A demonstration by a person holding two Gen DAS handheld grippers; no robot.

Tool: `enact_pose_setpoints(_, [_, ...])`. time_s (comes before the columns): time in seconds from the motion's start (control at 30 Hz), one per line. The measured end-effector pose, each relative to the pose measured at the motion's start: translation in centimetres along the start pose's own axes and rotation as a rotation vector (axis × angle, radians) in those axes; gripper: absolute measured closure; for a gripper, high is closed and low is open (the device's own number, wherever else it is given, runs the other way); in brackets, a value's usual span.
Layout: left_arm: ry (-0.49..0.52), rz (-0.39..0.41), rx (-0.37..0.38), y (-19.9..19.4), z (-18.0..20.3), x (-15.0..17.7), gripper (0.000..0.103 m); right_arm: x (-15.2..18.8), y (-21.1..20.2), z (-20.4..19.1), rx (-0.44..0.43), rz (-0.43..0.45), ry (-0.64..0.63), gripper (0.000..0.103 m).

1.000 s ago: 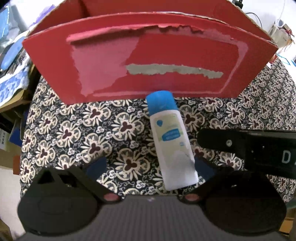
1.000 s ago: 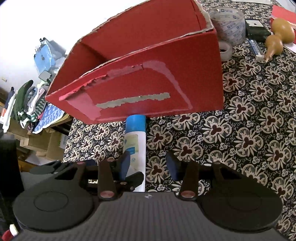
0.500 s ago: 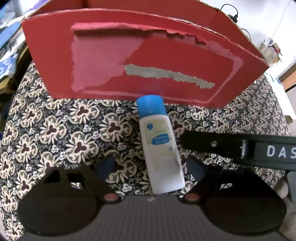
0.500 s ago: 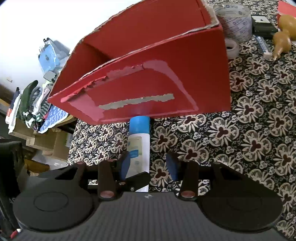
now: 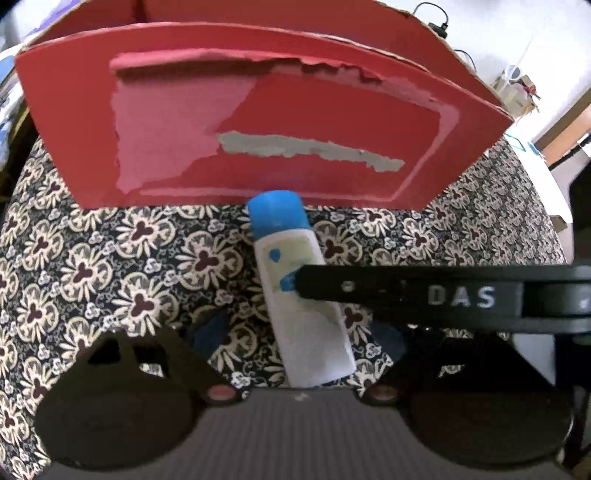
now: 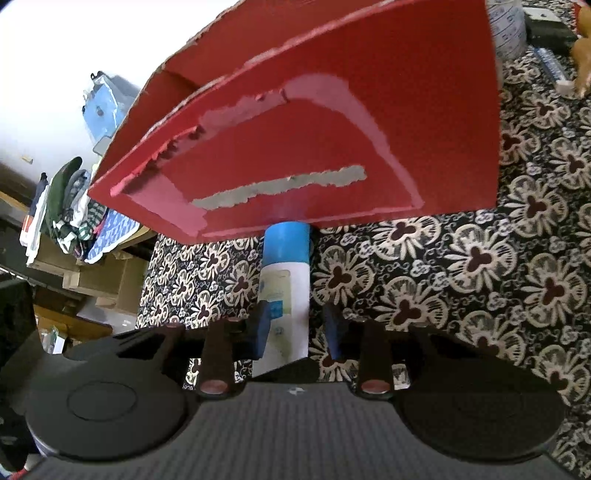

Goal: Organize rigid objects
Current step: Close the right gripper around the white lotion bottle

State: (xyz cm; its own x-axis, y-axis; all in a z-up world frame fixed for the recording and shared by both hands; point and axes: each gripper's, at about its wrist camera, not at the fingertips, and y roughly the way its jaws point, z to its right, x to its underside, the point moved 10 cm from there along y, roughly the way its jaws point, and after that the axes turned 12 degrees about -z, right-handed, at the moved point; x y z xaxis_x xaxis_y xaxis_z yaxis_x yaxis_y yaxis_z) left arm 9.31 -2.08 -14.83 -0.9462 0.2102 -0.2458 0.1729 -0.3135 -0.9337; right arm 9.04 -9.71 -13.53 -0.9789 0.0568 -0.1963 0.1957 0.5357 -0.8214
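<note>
White bottle (image 6: 284,295) with a blue cap lies on the floral cloth (image 6: 480,280), cap touching the red box (image 6: 332,129) at 12 o'clock. Right gripper (image 6: 297,325) straddles it, jaws parted — the grasp step. Left gripper (image 5: 299,332) gapes wide, empty. Next: close, lift, clear the box wall.

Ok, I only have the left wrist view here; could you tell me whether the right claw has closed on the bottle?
Observer: No. The right wrist view shows the right claw open, one blue pad on each side of the bottle, with a gap at the right-hand pad.
Operator: Thank you. Is anything standing behind the red box on that side?
Observer: Yes, a roll of tape stands just past the far right corner of the red box.
</note>
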Motion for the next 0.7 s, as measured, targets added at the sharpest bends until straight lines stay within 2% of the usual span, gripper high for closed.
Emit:
enact_pose_setpoints(0.23, [0.017,0.02,0.008,0.7,0.8,-0.2,0.025,-0.2,0.8,-0.7,-0.049,-0.005,0.001,0.089])
enact_pose_setpoints(0.4, [0.031,0.034,0.03,0.5,0.5,0.0,0.027,-0.1,1.3,-0.9,-0.116,-0.059,0.003,0.094])
enact_pose_setpoints(0.53, [0.053,0.052,0.01,0.1,0.2,0.2,0.032,-0.2,1.5,-1.3,-0.119,-0.057,-0.021,0.093])
enact_pose_setpoints(0.7, [0.074,0.052,-0.009,0.1,0.4,0.2,0.033,-0.4,1.6,-1.3,-0.131,-0.049,-0.022,0.092])
